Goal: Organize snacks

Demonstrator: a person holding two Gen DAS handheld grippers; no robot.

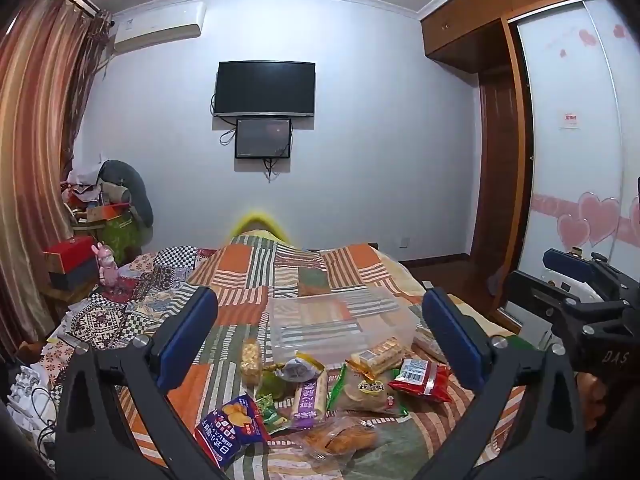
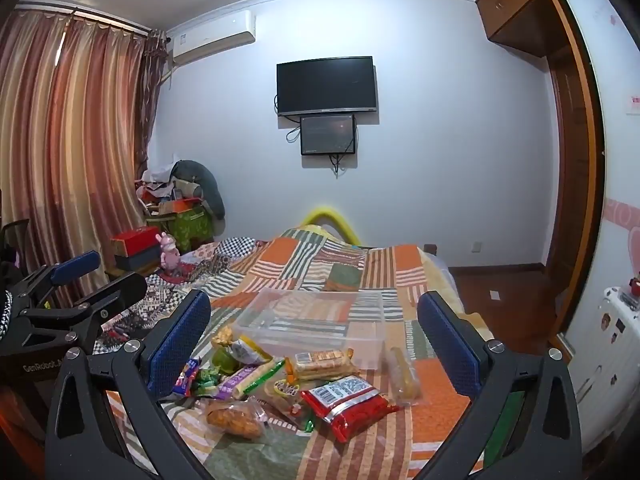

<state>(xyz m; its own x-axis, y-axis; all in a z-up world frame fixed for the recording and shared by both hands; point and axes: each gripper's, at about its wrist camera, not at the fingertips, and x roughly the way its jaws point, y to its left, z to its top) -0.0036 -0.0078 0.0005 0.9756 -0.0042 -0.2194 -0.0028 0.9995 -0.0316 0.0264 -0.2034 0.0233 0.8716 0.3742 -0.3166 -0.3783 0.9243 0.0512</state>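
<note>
wall tv, striped curtains (drawn), patchwork bedspread.

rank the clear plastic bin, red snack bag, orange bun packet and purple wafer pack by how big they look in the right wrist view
1. clear plastic bin, clearly largest though farthest.
2. red snack bag.
3. orange bun packet and purple wafer pack: they look about alike, one rounder, one longer and thinner, so I won't rank them. The bun packet lies nearer the camera.

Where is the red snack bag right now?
The red snack bag lies on the patchwork bedspread, right of the snack pile, nearer the camera than the clear plastic bin.
</note>
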